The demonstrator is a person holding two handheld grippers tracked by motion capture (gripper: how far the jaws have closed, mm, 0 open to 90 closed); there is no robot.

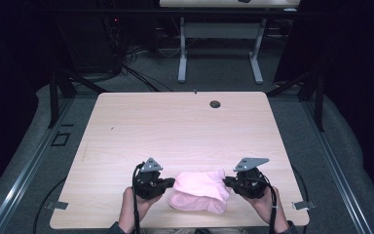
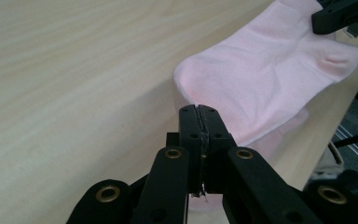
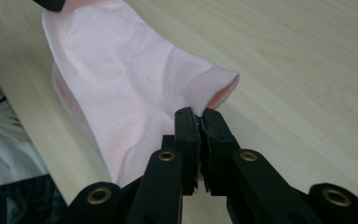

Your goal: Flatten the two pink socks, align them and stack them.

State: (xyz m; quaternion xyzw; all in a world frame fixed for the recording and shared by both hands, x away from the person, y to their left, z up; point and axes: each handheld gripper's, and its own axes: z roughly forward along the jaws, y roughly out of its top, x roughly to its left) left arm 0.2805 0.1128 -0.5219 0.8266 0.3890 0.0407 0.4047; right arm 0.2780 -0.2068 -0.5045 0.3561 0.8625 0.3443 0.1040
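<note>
A pale pink sock (image 1: 199, 187) hangs stretched between my two grippers near the table's front edge, partly lifted off the wood. My left gripper (image 1: 169, 184) is shut on the sock's left end; in the left gripper view its jaws pinch the fabric of the sock (image 2: 265, 79), at my left gripper (image 2: 199, 112). My right gripper (image 1: 228, 182) is shut on the other end, by the ribbed cuff (image 3: 214, 86) of the sock (image 3: 121, 84), where my right gripper (image 3: 200, 116) nips the edge. A hand holds each gripper from below.
The light wooden table (image 1: 175, 126) has a round cable hole (image 1: 215, 104) near its far edge. Another desk's white legs (image 1: 182, 53) stand on the grey floor beyond. Dark frame posts flank the table on both sides.
</note>
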